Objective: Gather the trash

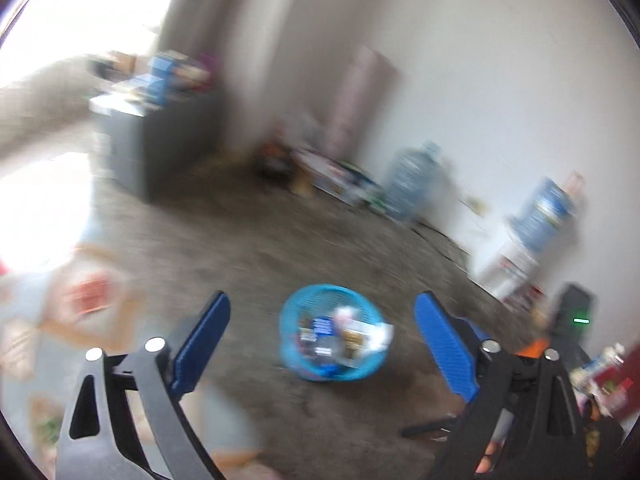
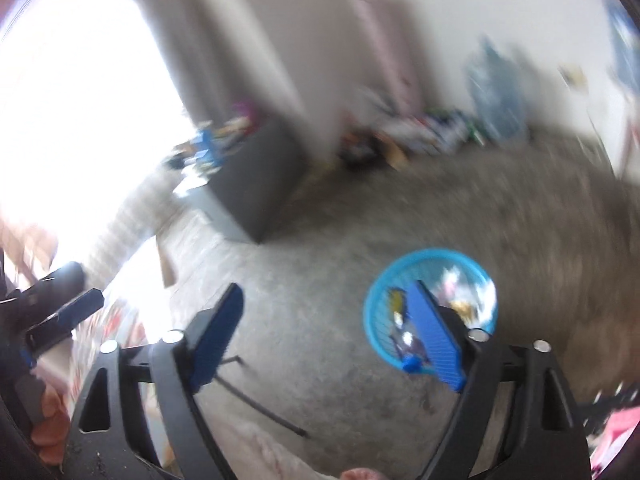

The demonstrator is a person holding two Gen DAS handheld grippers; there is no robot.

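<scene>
My left gripper (image 1: 322,322) and right gripper (image 2: 328,312) hang spread and empty. Beyond, the blue trash basket (image 1: 332,334) sits on the carpet (image 1: 280,248), already holding wrappers. Swinging carelessly, I could tip it over.

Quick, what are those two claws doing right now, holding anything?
Left gripper: open, holding nothing.
Right gripper: open, holding nothing.

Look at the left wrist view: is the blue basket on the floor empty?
No, the blue basket holds several wrappers and papers.
</scene>
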